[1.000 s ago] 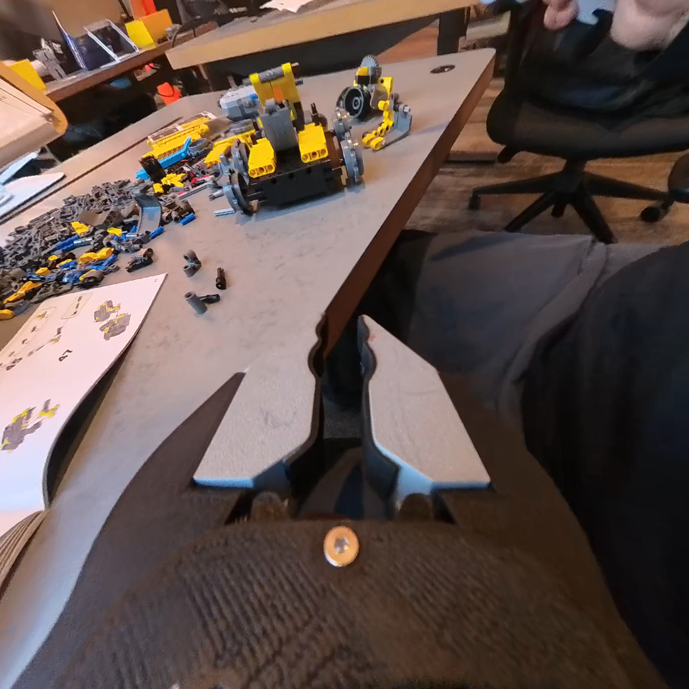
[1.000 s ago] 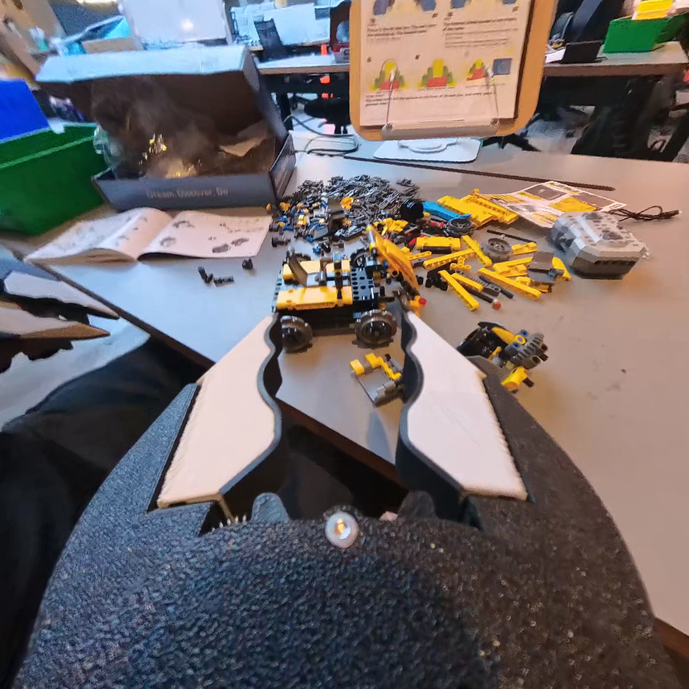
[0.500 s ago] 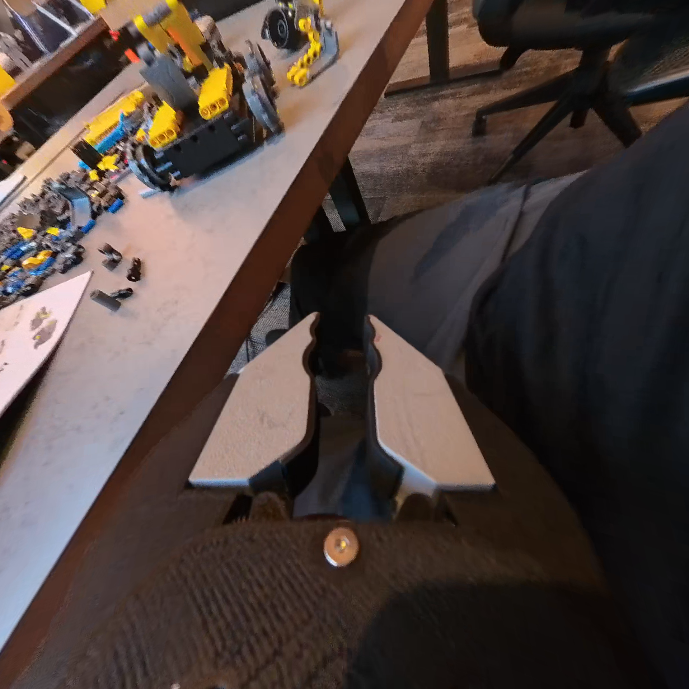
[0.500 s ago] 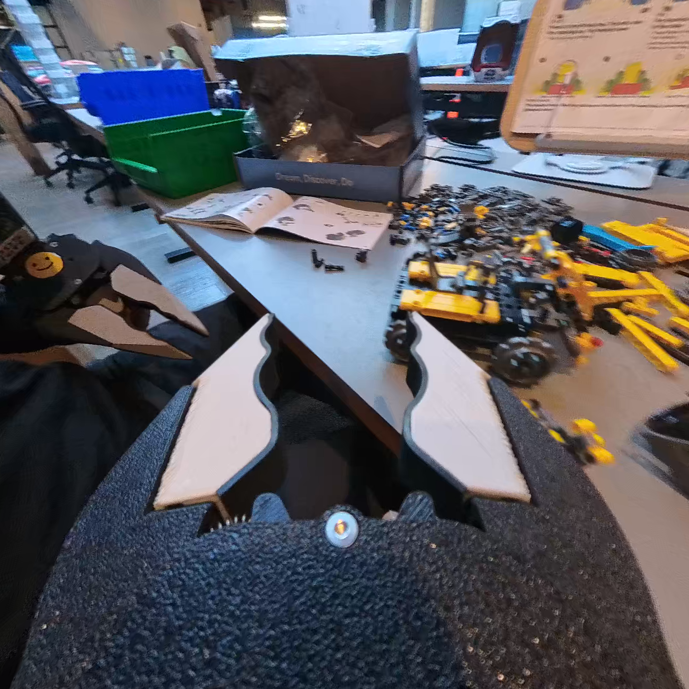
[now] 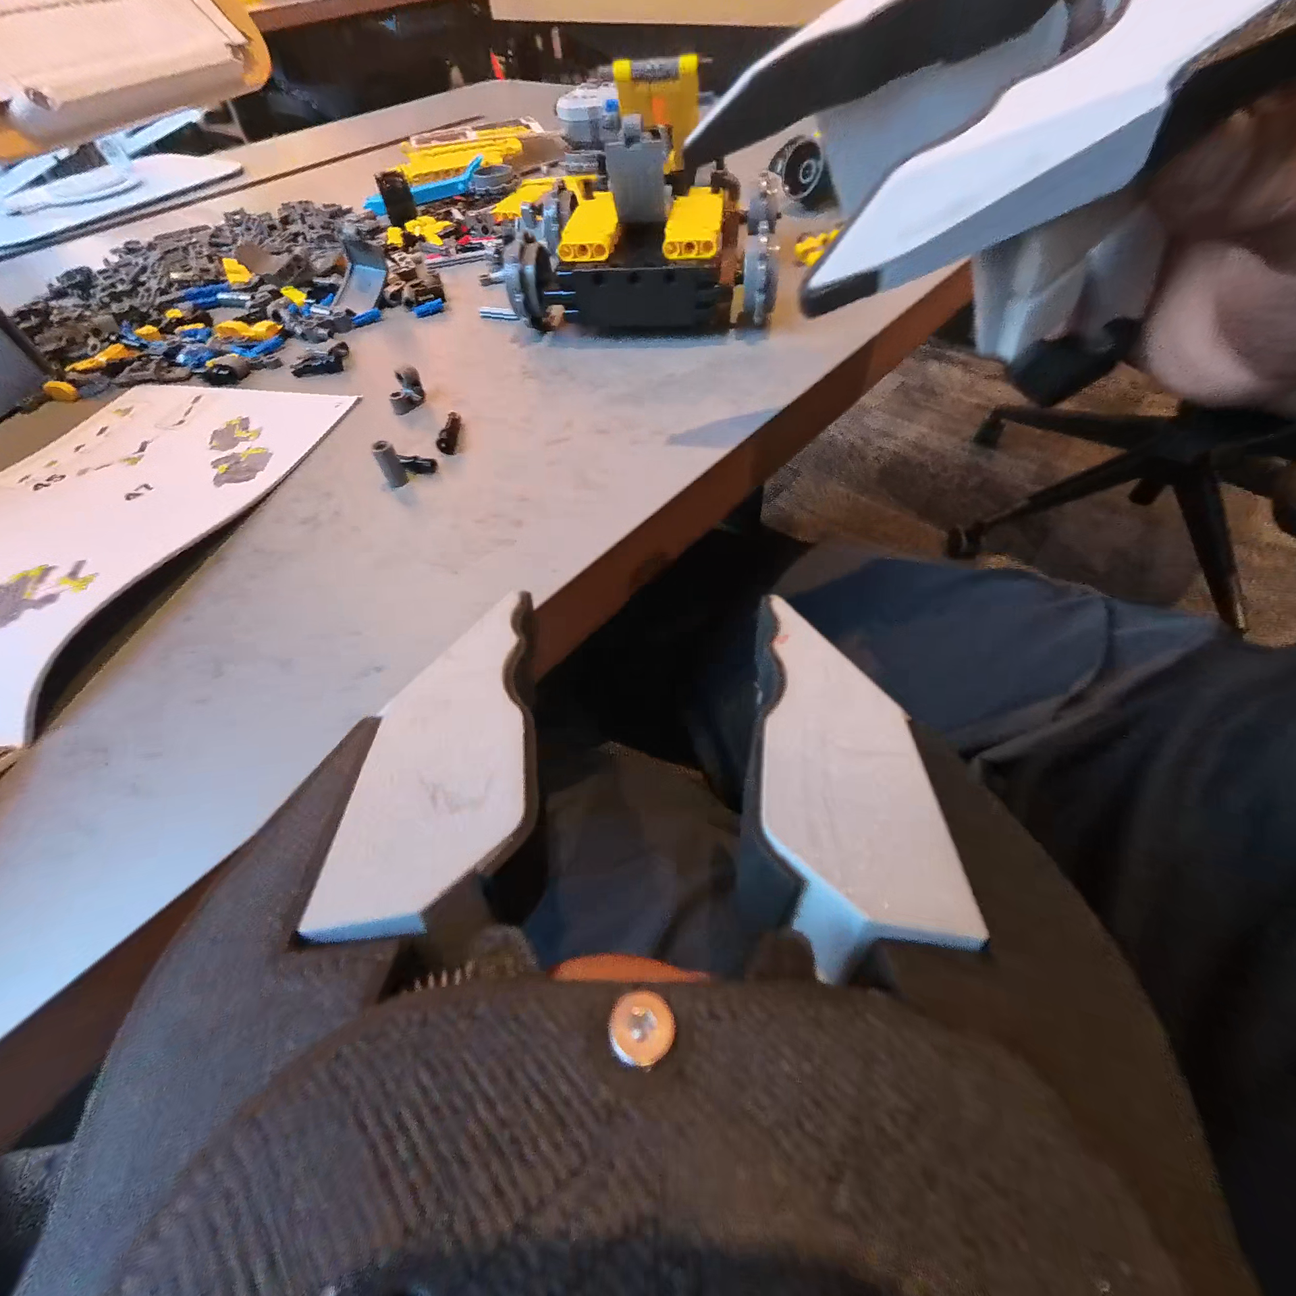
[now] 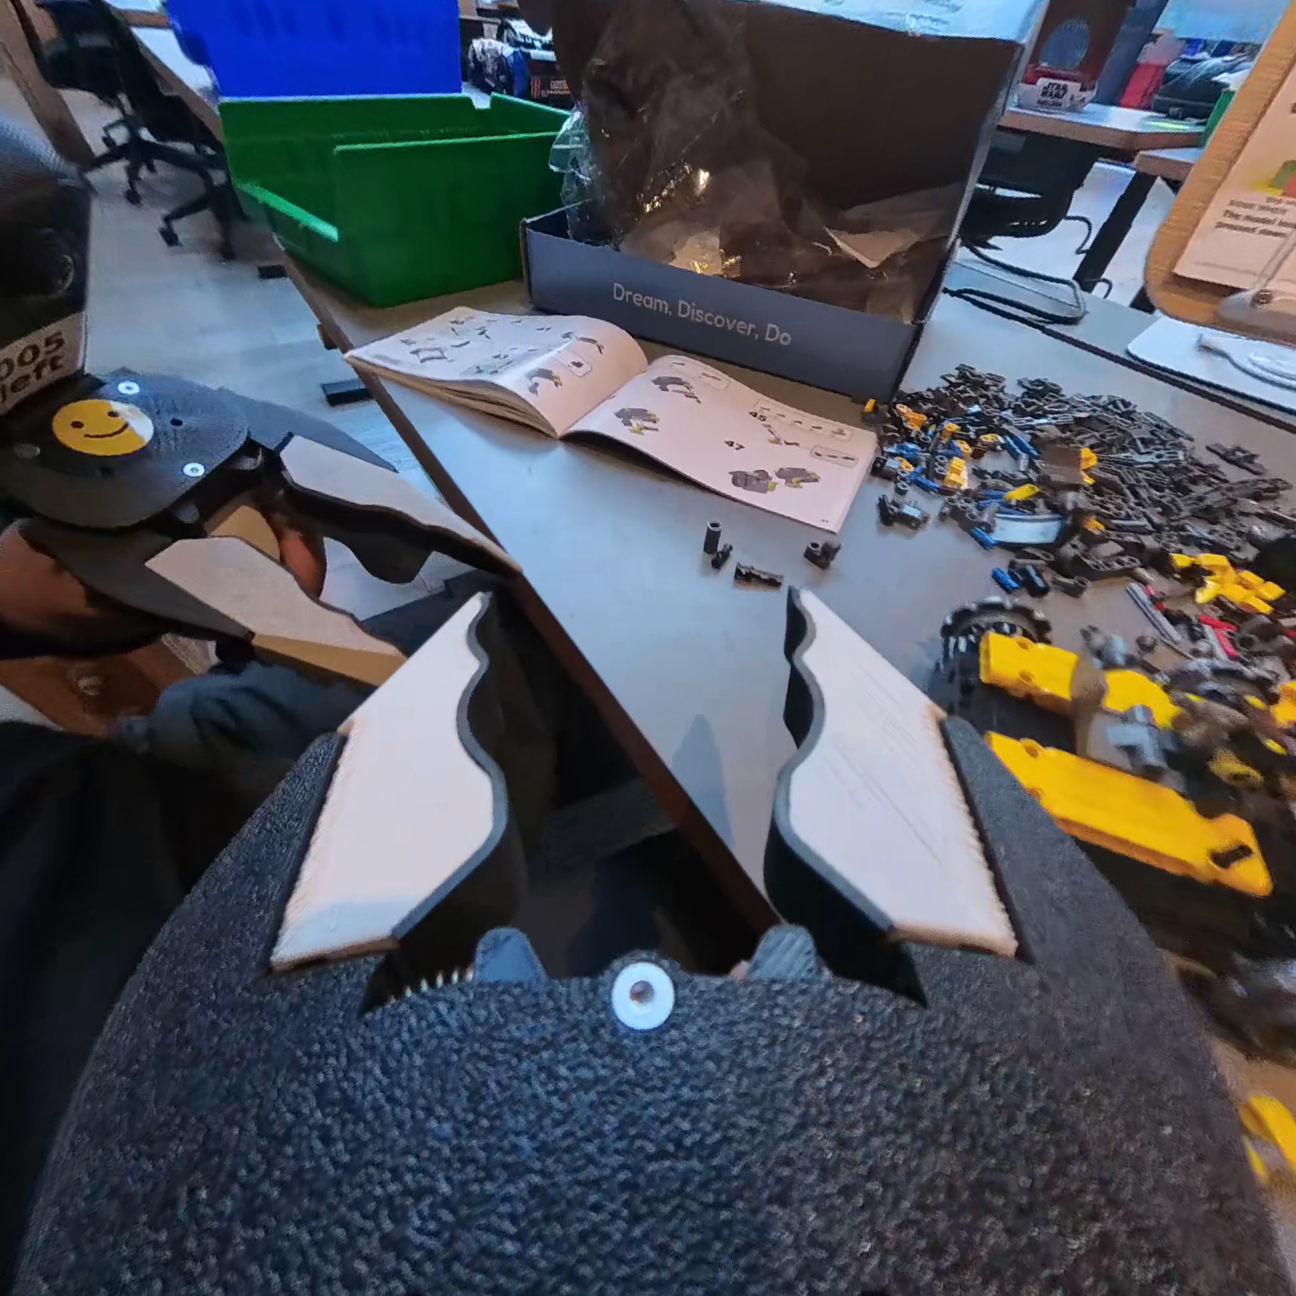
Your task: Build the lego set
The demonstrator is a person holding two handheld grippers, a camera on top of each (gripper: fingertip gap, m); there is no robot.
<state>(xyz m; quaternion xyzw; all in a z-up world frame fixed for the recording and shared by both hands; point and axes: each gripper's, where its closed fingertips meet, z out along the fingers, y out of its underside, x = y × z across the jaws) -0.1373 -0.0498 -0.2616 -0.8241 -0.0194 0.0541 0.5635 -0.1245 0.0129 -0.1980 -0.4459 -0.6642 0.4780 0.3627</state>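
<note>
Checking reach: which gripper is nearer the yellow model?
Right. The right gripper hangs open beside the yellow model; the left gripper, also open, sits off the table edge, farther back.

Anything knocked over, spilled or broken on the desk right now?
Nothing stands out. The yellow-and-black brick vehicle sits upright on the grey table, loose bricks lie heaped beyond the open instruction booklet. Both grippers, left and right, are open and empty.

The left wrist view looks from just off the near edge of the table (image 5: 421, 631), low over a lap, facing along and across the top toward the toy vehicle (image 5: 645, 245). The right wrist view sits higher over the same edge, facing the open booklet (image 6: 617, 414) and box (image 6: 736, 322). Both share the booklet, loose pieces (image 6: 1087, 463) and vehicle.
</note>
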